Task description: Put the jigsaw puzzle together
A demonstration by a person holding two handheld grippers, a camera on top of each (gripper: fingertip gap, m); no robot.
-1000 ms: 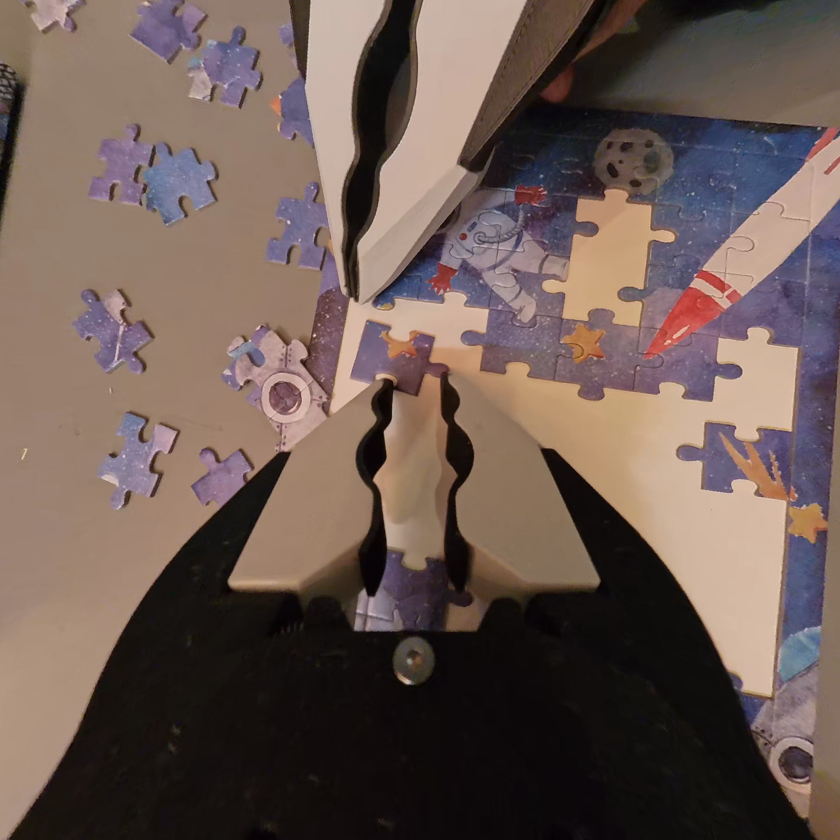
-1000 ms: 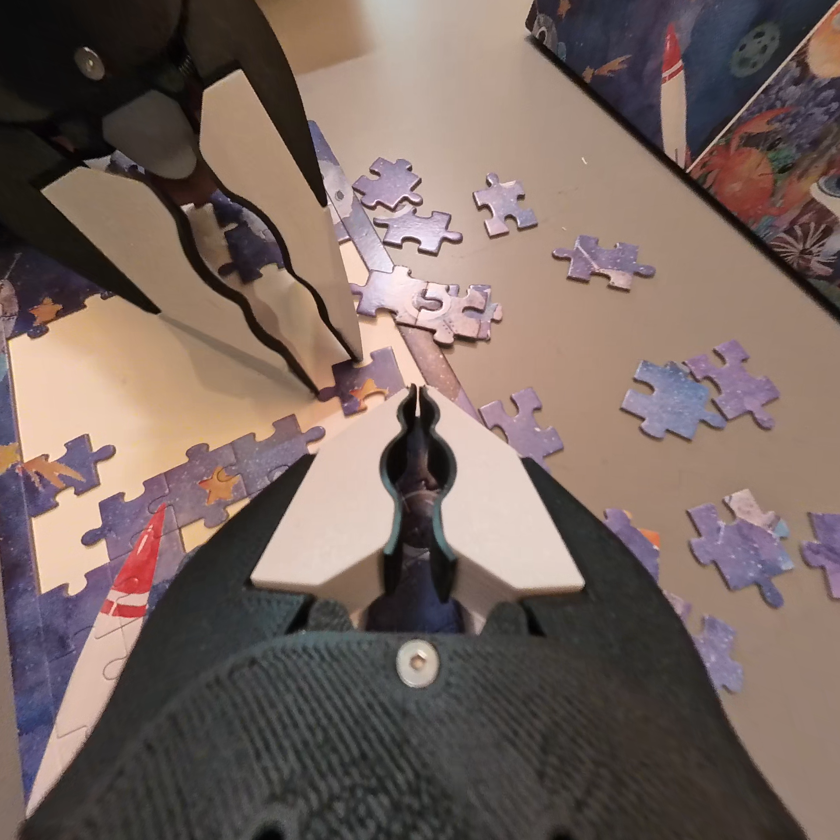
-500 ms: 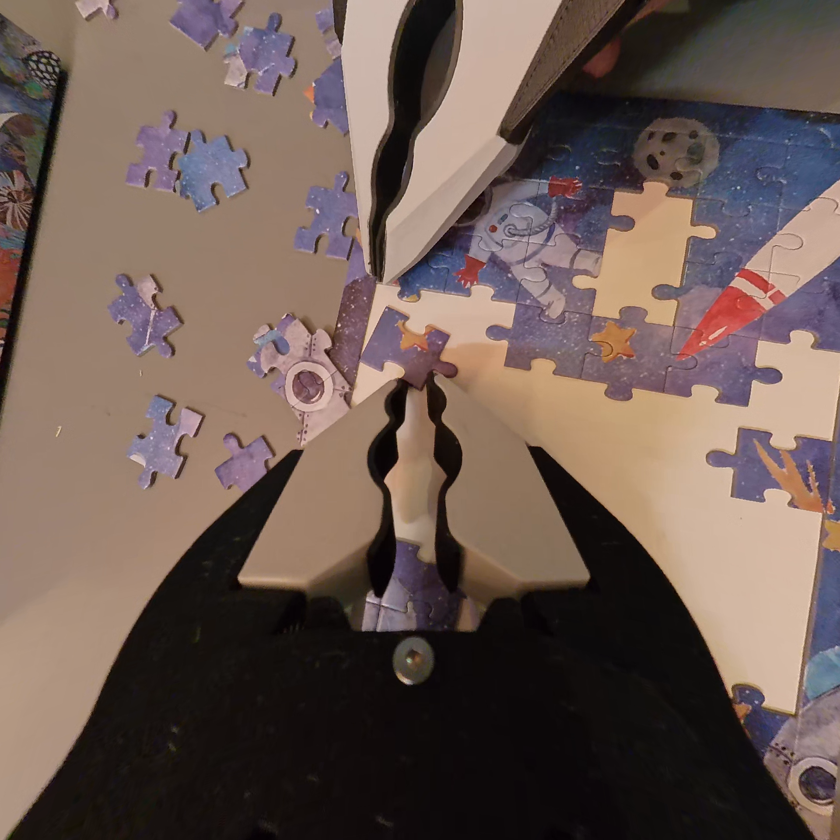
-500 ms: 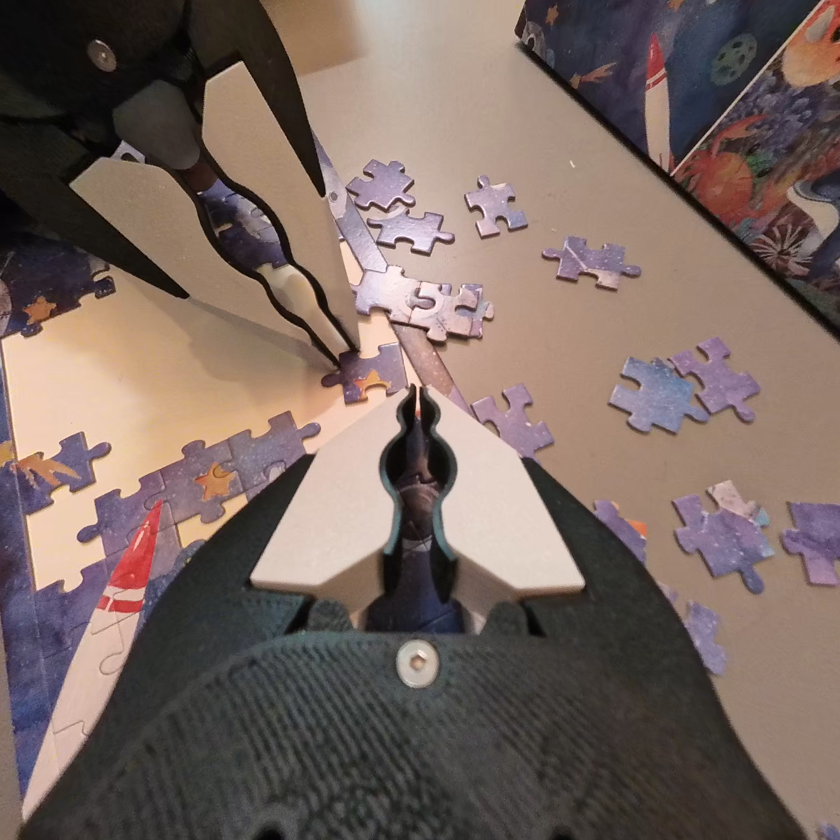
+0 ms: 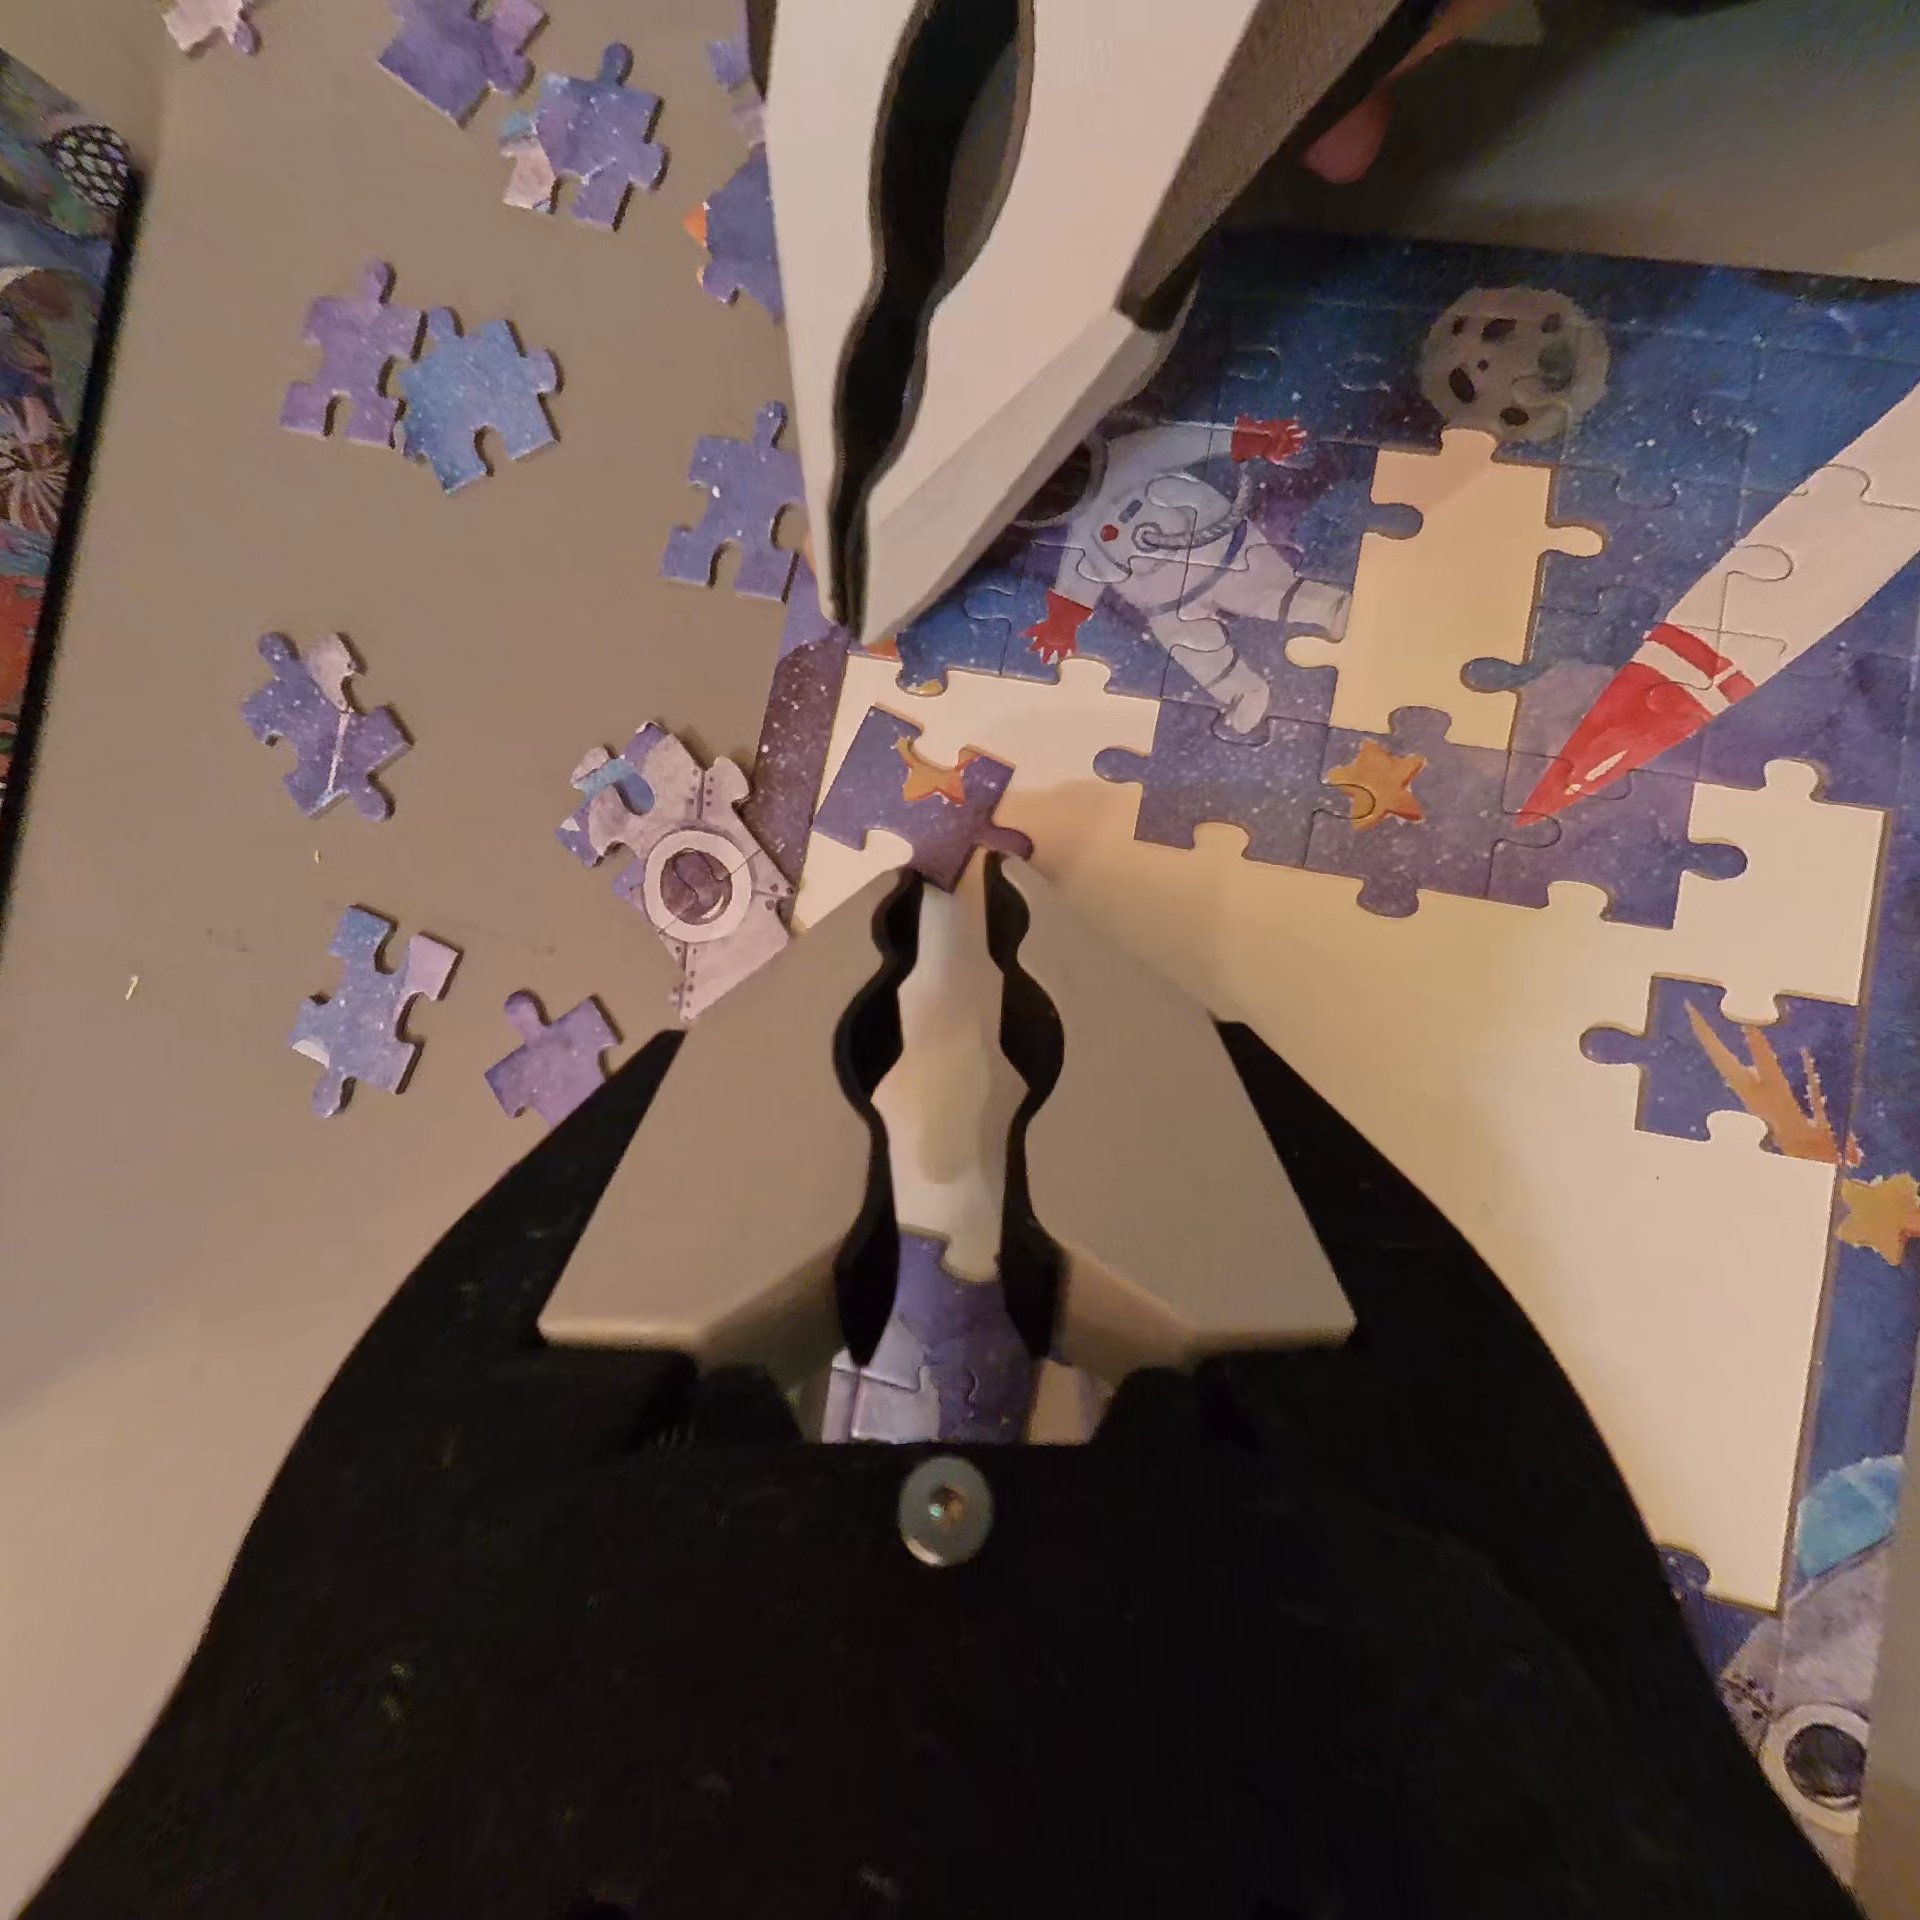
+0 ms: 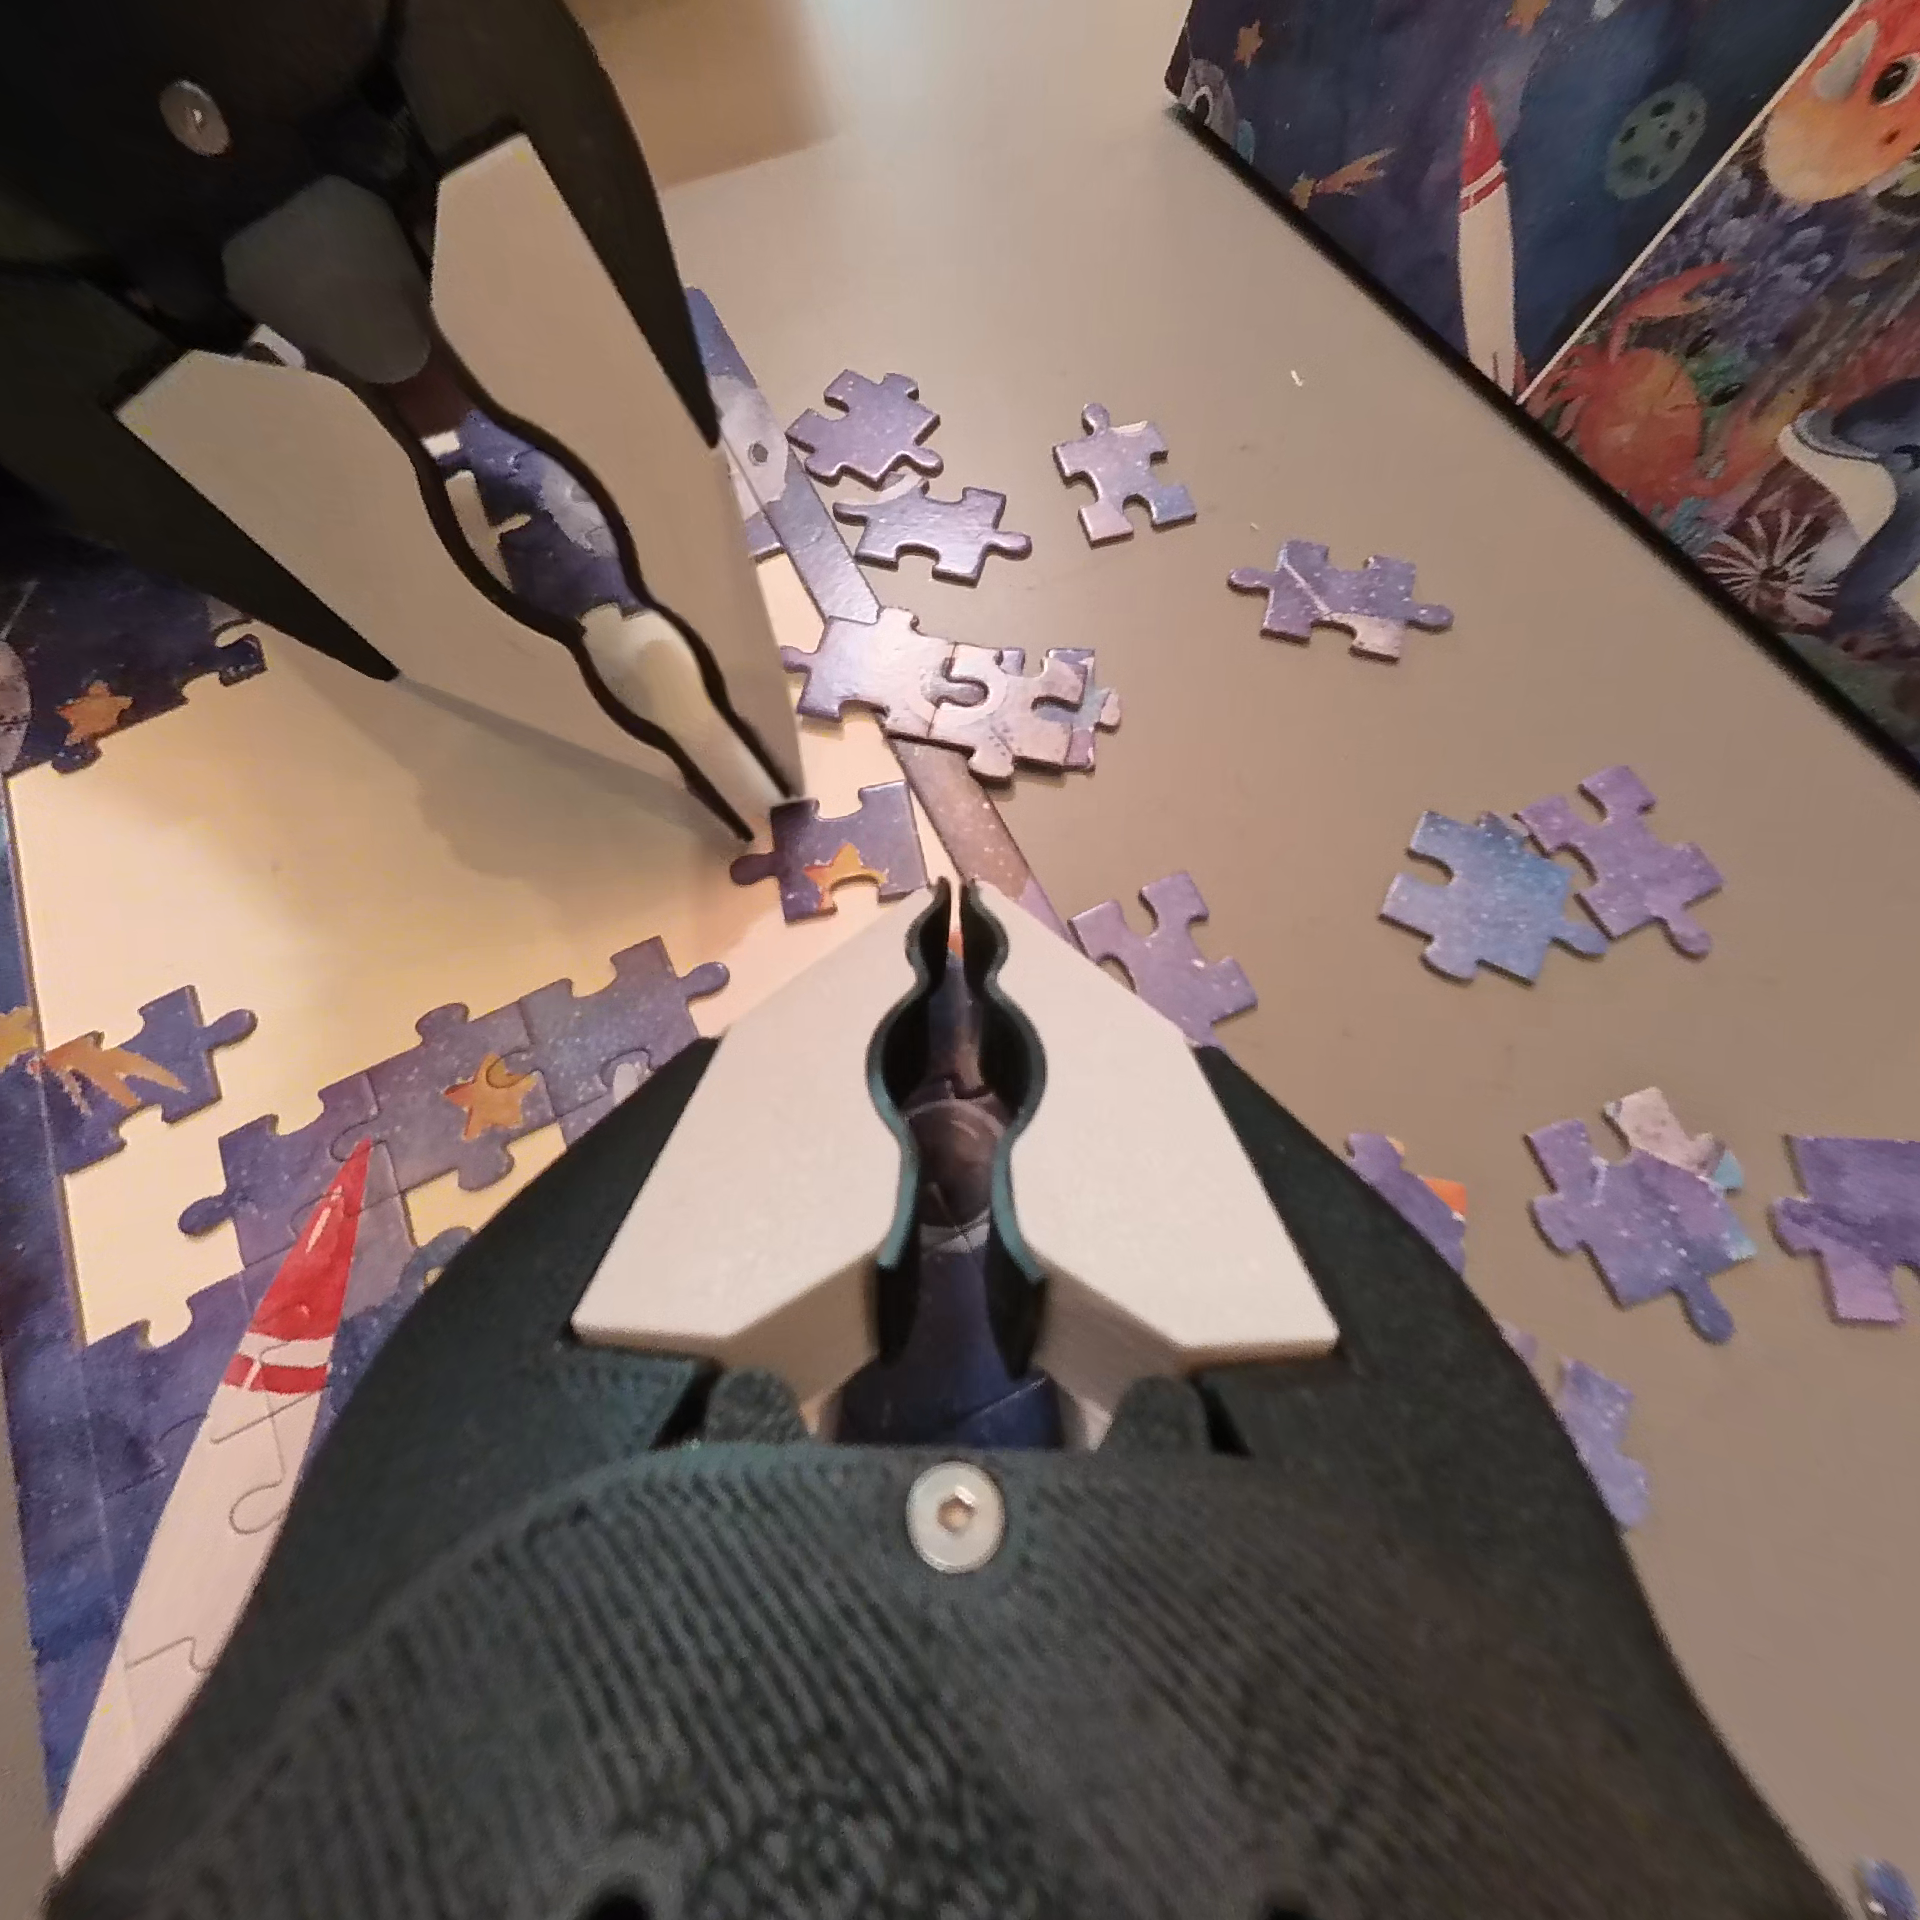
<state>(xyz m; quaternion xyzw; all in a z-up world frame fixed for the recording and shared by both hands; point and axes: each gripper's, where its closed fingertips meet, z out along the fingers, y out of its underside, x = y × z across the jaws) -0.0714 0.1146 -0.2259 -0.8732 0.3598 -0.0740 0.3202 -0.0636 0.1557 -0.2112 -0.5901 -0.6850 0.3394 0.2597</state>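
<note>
Several gaps remain in your puzzle board (image 5: 1226,1091); left gripper (image 5: 951,883) jaws narrow, nudging star piece (image 5: 904,800) at 12 o'clock; right gripper (image 6: 956,899) jaws closed, empty.

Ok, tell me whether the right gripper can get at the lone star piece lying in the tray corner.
Probably yes. The right gripper hangs just beside the star piece, with nothing between them; the left gripper crowds only the piece's far tab.
</note>
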